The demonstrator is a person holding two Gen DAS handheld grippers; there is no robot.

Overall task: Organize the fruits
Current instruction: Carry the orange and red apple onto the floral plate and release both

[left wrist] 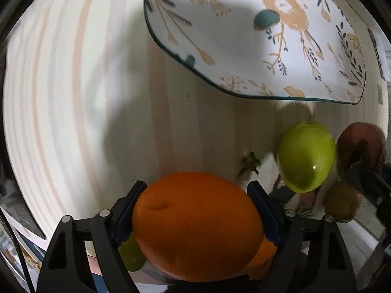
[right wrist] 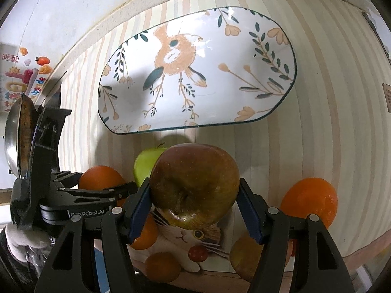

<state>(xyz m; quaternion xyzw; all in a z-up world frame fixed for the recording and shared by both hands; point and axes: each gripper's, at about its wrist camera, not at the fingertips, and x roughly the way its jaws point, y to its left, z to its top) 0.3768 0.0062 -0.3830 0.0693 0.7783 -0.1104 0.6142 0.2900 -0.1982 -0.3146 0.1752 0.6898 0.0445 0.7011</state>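
Fruit gripped in both tools, near side of the patterned plate (right wrist: pixel 195 73).
Left hand-held gripper (left wrist: pixel 195 216) has an orange (left wrist: pixel 195 224) between its pads; whether they press it I cannot tell. Right hand-held gripper (right wrist: pixel 193 207) clamps a red apple (right wrist: pixel 194 185). A green apple (left wrist: pixel 305 156) lies on the striped desk (left wrist: pixel 73 97) just below the plate.
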